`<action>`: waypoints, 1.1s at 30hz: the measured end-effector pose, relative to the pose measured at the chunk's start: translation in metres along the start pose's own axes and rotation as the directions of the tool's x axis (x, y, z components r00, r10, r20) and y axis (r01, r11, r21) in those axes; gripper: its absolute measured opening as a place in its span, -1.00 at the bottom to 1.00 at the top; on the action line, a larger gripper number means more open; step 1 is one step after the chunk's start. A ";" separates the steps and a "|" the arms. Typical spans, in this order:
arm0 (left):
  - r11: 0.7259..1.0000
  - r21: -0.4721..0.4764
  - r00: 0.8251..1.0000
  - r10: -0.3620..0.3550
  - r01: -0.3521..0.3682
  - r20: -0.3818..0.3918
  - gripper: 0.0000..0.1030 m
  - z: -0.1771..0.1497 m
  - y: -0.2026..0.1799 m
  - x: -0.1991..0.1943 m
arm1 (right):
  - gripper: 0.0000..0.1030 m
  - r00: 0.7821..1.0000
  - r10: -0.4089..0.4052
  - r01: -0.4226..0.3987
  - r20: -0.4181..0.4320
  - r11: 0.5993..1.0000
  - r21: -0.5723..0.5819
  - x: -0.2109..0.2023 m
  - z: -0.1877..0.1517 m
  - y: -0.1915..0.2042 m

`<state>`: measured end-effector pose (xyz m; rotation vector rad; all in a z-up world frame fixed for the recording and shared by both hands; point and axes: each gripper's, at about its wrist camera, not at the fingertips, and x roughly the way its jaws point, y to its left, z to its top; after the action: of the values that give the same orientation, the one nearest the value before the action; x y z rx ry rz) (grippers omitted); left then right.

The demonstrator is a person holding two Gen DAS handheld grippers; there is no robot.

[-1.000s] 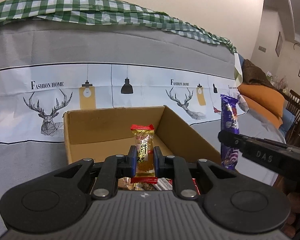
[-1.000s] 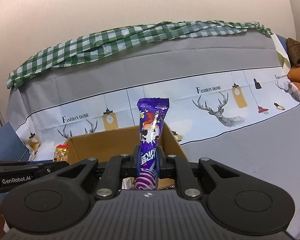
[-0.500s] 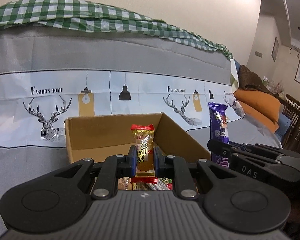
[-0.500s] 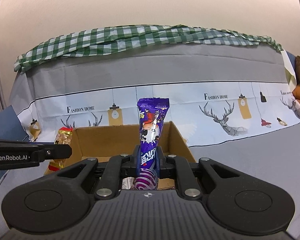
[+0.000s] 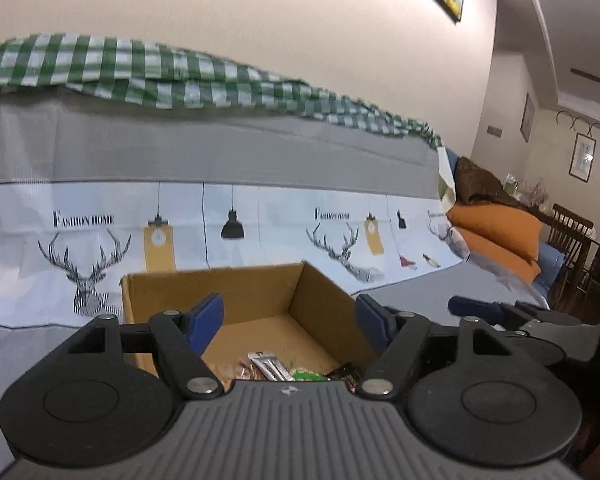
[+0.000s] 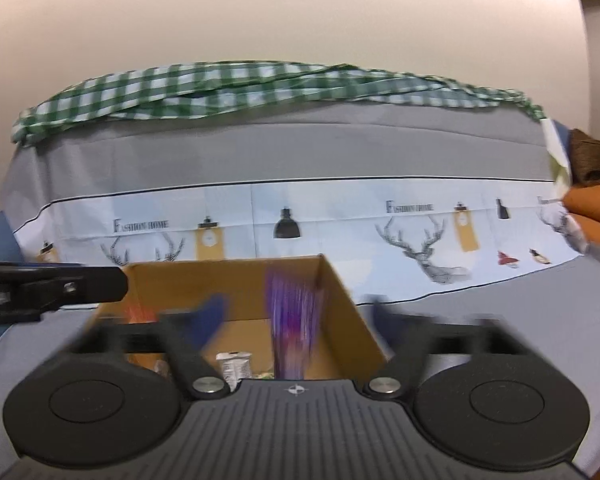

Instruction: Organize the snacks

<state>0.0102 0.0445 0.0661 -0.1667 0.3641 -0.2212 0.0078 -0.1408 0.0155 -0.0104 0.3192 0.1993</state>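
Observation:
An open cardboard box [image 5: 236, 292] stands on the grey sofa seat with several snack packs [image 5: 268, 366] on its floor. My left gripper [image 5: 288, 320] hangs over the box's near edge, its jaws opening with nothing between them. My right gripper [image 6: 296, 320] is beside it, jaws also opening. A purple snack pack [image 6: 292, 300] is a blurred streak dropping free between the right blue pads [image 6: 210, 318] into the box [image 6: 240, 280]. A red-orange blur [image 6: 140, 314] at the box's left side looks like the red-wrapped snack falling below the left gripper [image 6: 112, 286].
The sofa back carries a deer-print cover [image 5: 84, 268] with a green checked cloth [image 5: 160, 76] on top. Orange cushions [image 5: 496, 220] lie at the right end, with wooden chairs [image 5: 572, 232] beyond. The right gripper [image 5: 456, 304] sits close to the left one's right side.
Both grippers have gone from shut to open. The red-wrapped snack has left the left jaws and the purple pack has left the right jaws; both drop toward the box.

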 end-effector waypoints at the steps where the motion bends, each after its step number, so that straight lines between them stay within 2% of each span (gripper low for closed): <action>1: 1.000 -0.002 1.000 -0.002 0.002 0.009 0.54 0.000 0.001 -0.003 | 0.77 1.000 0.008 -0.008 -0.004 1.000 0.008 0.000 0.000 0.000; 3: 1.000 -0.017 1.000 -0.002 0.002 0.021 0.64 -0.001 0.003 -0.010 | 0.80 1.000 0.008 -0.008 -0.004 1.000 0.012 -0.003 0.000 0.000; 5: 0.999 -0.036 1.000 -0.004 0.004 0.020 0.67 -0.003 0.005 -0.017 | 0.99 1.000 -0.001 0.001 0.002 1.000 -0.004 -0.007 0.000 0.001; 8: 0.999 -0.026 0.999 0.033 -0.032 0.021 0.73 -0.009 0.004 -0.033 | 0.99 1.000 -0.007 0.008 0.004 1.000 -0.025 -0.013 0.000 0.001; 12: 0.997 0.002 0.997 0.079 -0.079 0.005 0.94 -0.025 -0.004 -0.056 | 0.99 1.000 -0.024 0.023 -0.020 0.999 -0.023 -0.024 -0.001 -0.005; 16: 0.995 0.036 0.996 0.093 -0.093 -0.011 0.95 -0.042 -0.019 -0.076 | 0.99 0.998 -0.011 0.012 -0.061 1.000 0.001 -0.037 -0.006 -0.016; 20: 0.990 -0.023 0.990 0.141 -0.141 -0.016 0.95 -0.056 -0.035 -0.092 | 0.99 0.994 0.037 -0.031 -0.106 0.998 0.054 -0.054 -0.020 -0.030; 23: 0.986 -0.074 0.987 0.144 -0.150 -0.077 0.94 -0.066 -0.047 -0.097 | 0.99 0.992 0.069 -0.060 -0.101 0.994 0.088 -0.071 -0.035 -0.038; 28: 0.974 -0.065 0.963 0.202 -0.216 -0.179 1.00 -0.085 -0.060 -0.090 | 0.99 0.991 0.104 -0.093 -0.086 0.988 0.125 -0.092 -0.051 -0.042; 33: 0.952 -0.041 0.936 0.290 -0.304 -0.200 0.99 -0.086 -0.052 -0.077 | 0.99 0.986 0.112 -0.099 -0.120 0.989 0.105 -0.083 -0.053 -0.034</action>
<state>-0.1017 0.0026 0.0232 -0.1588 0.5842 0.0769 -0.0786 -0.1927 -0.0094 0.0926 0.4556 0.2885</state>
